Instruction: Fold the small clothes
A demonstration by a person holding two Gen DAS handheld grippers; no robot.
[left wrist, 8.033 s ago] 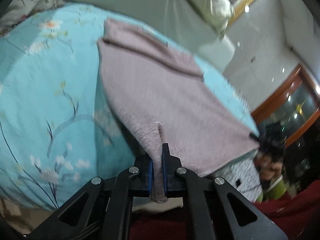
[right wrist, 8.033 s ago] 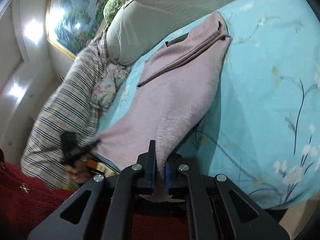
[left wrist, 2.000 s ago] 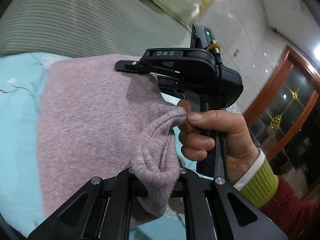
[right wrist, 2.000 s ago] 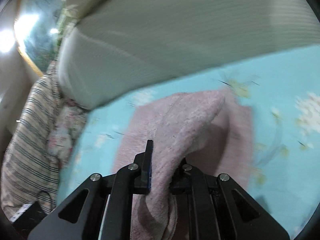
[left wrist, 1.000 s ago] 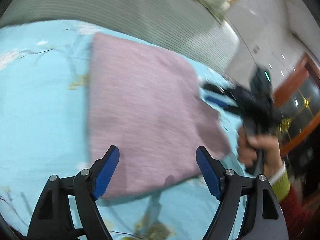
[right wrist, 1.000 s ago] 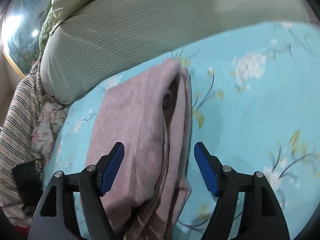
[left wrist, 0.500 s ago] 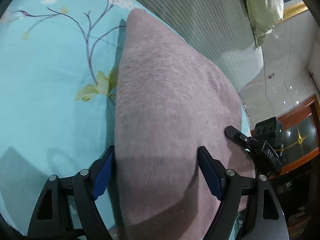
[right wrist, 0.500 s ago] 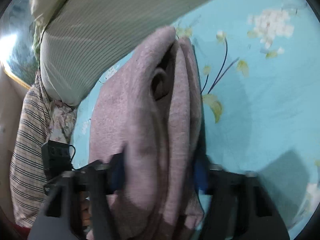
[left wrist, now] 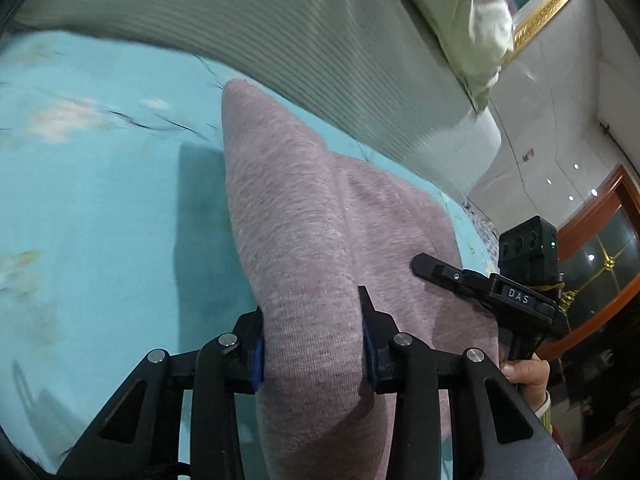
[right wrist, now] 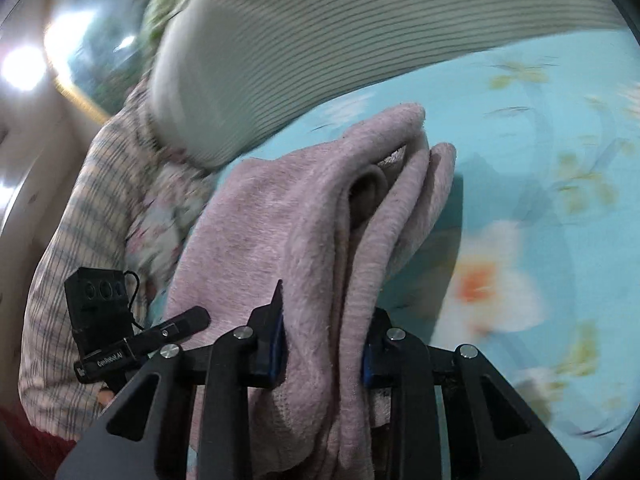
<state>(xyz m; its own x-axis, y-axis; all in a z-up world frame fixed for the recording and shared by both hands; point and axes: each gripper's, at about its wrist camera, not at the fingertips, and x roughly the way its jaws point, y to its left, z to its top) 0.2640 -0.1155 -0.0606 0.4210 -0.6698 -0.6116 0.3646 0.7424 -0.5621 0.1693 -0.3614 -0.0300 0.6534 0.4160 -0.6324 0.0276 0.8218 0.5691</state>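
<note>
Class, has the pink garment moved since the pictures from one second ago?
Yes. The pink garment lay flat on the blue floral sheet; now its near edge is bunched up off the sheet, between the closing jaws of both hand-held grippers.

You see a turquoise floral bedsheet covering the bed surface. Behind it lies a grey-green ribbed bolster, running across the upper part of both views. A pale green pillow rests above the bolster. A gilt picture frame hangs on the white wall. A red-brown wooden door frame stands at the right edge. In the right wrist view, a checked fabric lies at the left, beside a floral cloth.
</note>
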